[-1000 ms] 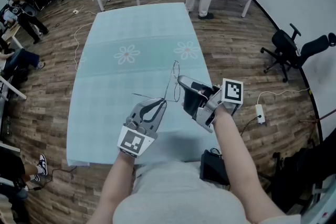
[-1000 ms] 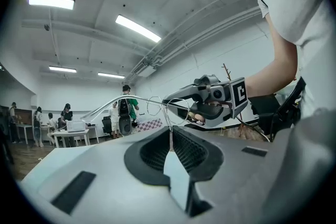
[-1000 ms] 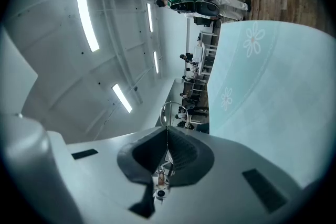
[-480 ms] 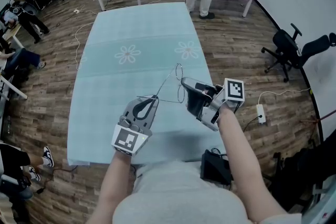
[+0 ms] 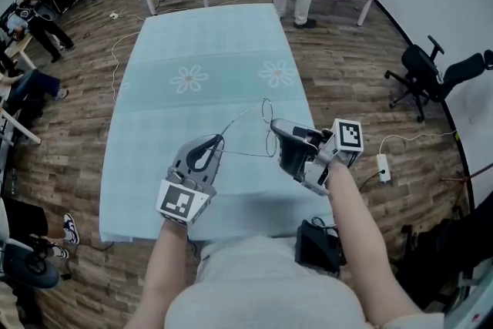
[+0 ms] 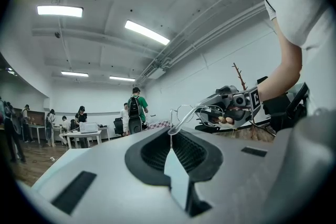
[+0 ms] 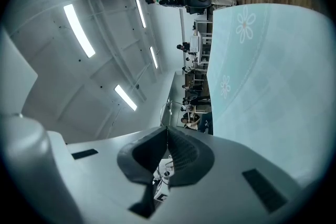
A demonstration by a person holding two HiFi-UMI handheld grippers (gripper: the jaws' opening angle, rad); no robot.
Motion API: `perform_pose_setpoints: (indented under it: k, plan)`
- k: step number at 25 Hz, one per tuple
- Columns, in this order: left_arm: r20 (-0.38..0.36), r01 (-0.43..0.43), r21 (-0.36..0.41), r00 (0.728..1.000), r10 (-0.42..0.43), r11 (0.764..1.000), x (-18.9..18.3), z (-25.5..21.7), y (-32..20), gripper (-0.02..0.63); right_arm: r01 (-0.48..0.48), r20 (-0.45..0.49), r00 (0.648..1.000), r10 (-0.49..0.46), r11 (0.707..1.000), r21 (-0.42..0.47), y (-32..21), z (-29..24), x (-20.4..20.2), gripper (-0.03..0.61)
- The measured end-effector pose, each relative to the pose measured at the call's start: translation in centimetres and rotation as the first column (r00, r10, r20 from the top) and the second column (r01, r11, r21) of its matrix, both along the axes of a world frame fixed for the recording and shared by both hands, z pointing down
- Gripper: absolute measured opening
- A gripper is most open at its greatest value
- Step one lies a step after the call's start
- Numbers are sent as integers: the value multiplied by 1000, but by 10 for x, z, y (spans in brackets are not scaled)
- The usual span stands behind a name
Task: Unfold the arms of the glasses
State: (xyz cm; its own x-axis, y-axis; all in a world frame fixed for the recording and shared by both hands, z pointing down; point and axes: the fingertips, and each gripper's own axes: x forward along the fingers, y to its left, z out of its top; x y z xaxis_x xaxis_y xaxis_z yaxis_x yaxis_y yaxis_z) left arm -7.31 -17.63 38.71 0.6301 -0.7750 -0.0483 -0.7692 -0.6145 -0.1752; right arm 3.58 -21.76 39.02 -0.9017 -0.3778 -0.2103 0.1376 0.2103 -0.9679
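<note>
The left gripper [image 5: 218, 139] is pinching shut on an arm tip of the thin wire-rimmed glasses [image 5: 266, 110], held in the air above the pale-blue cloth-covered counter [image 5: 192, 50], and is best swinging it gently outward while the right gripper [image 5: 273, 123] is clamping the frame steady.
</note>
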Motion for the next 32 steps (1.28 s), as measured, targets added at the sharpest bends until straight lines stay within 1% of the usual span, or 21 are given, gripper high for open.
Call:
perform_pose_setpoints:
  k: [4,7,12,19,23,32]
  plan:
    - [19,-18,0,1000,18,1000,-2,-4,1,20,37,33,999,-37,999,-2,5,-1,1,12]
    - [33,-36,-12,999,36,999,-2,-1,3,20,59,85,995,-58,998,-12,9,-4,2,12]
    - [16,-88,-1,996,88,996,2,-1,6,20,75,150,986,-70,997,-27,13,-8,6,12]
    - [49,-110,14,993,109,994,-4,-4,3,20,104,127,987,-103,995,-4,17,-6,11,12]
    - [45,-110,11,993,110,994,-6,-4,1,20,131,113,985,-131,991,9,21,-5,13,12]
    - [61,-97,21,994,96,995,-14,-7,-3,21,171,68,983,-173,985,25,34,0,16,12]
